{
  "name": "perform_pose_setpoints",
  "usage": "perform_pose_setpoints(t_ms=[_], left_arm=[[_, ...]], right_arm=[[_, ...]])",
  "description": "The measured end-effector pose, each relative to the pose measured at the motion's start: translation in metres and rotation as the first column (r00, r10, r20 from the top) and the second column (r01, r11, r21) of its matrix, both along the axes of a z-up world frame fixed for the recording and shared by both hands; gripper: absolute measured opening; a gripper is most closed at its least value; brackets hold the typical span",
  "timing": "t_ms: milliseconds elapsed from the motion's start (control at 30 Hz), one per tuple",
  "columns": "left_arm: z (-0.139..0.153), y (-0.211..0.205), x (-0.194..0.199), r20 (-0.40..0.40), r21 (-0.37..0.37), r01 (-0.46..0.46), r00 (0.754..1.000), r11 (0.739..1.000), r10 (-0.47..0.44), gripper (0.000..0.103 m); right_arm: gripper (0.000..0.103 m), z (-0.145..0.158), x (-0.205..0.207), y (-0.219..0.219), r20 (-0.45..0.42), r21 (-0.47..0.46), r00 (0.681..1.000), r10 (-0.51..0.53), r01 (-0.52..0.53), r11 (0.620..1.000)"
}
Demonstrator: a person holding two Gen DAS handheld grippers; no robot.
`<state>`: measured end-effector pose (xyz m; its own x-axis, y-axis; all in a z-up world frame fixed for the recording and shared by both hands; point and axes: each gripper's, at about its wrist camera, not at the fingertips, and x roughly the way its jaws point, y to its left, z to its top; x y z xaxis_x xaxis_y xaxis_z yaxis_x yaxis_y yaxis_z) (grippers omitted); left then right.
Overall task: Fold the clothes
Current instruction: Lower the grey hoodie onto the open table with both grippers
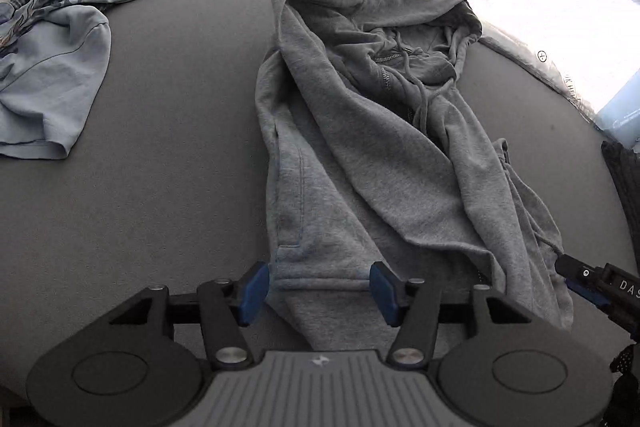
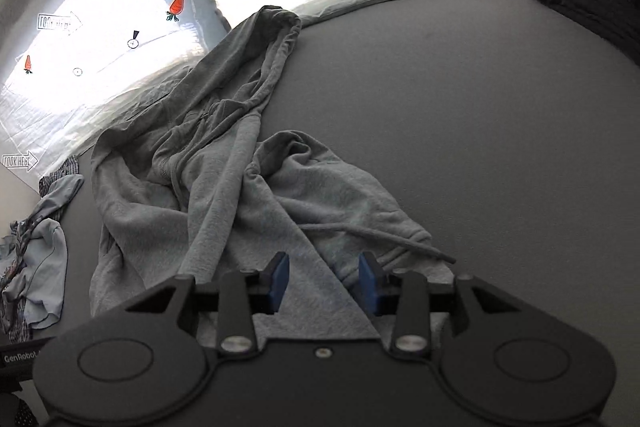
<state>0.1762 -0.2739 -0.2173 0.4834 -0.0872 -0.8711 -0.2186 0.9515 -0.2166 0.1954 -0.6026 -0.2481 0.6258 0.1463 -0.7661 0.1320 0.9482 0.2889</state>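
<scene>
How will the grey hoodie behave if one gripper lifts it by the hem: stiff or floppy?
Probably floppy: the grey hoodie lies in soft folds and creases, so it should drape and sag from one grip point. Its fleece looks thick, so likely heavyish for a garment. The loose drawstring trails over the cloth and may dangle or snag.

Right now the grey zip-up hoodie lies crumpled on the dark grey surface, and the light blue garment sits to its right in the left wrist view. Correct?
Not quite. In the left wrist view the light blue garment lies to the left of the grey zip-up hoodie, not its right. The hoodie does lie crumpled on the dark grey surface.
</scene>
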Motion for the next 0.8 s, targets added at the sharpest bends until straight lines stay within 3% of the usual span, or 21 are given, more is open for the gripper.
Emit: perform_pose_setpoints(t_ms=[100, 200, 267, 367, 433, 467, 500, 533, 567, 733, 800], left_arm=[[-0.01, 0.008, 0.001, 0.003, -0.067, 0.003, 1.0, 0.998, -0.003, 0.063], [-0.02, 0.012, 0.011, 0.007, -0.14, 0.018, 1.0, 0.99, -0.018, 0.071], [-0.028, 0.011, 0.021, -0.002, -0.151, 0.035, 0.999, 0.988, -0.036, 0.073], [-0.035, 0.008, 0.03, -0.009, -0.162, 0.051, 0.999, 0.985, -0.053, 0.07], [-0.036, 0.007, 0.031, -0.009, -0.162, 0.064, 0.998, 0.985, -0.066, 0.046], [-0.035, 0.006, 0.032, -0.009, -0.161, 0.071, 0.997, 0.984, -0.074, 0.036], [-0.034, 0.006, 0.031, -0.007, -0.158, 0.076, 0.997, 0.985, -0.078, 0.018], [-0.031, 0.007, 0.03, -0.003, -0.153, 0.075, 0.997, 0.985, -0.076, 0.017], [-0.028, 0.01, 0.029, 0.002, -0.153, 0.073, 0.997, 0.985, -0.074, 0.015], [0.026, 0.05, 0.021, 0.081, -0.229, 0.061, 0.996, 0.972, -0.044, 0.013], [0.047, 0.069, 0.011, 0.115, -0.268, 0.068, 0.993, 0.961, -0.038, 0.013]], right_arm=[[0.045, -0.01, -0.006, -0.016, -0.026, -0.067, 0.998, -0.053, 0.051, 0.996], [0.053, -0.016, -0.001, -0.027, -0.025, -0.054, 0.998, -0.06, 0.059, 0.997], [0.061, -0.022, 0.01, -0.03, -0.029, -0.014, 0.998, -0.052, 0.052, 0.999], [0.06, -0.027, 0.024, -0.032, -0.048, 0.073, 0.996, -0.08, 0.084, 0.994], [0.052, -0.028, 0.028, -0.028, -0.066, 0.078, 0.994, -0.088, 0.093, 0.993], [0.039, -0.028, 0.029, -0.026, -0.075, 0.078, 0.993, -0.09, 0.096, 0.992], [0.028, -0.029, 0.031, -0.024, -0.084, 0.078, 0.992, -0.092, 0.099, 0.992], [0.018, -0.028, 0.029, -0.025, -0.082, 0.114, 0.991, -0.106, 0.115, 0.987], [0.016, -0.027, 0.025, -0.028, -0.078, 0.16, 0.989, -0.123, 0.134, 0.978], [0.014, 0.02, -0.02, -0.04, -0.006, 0.278, 0.983, -0.183, 0.178, 0.944], [0.013, 0.04, -0.037, -0.039, 0.026, 0.236, 0.982, -0.187, 0.175, 0.956]])
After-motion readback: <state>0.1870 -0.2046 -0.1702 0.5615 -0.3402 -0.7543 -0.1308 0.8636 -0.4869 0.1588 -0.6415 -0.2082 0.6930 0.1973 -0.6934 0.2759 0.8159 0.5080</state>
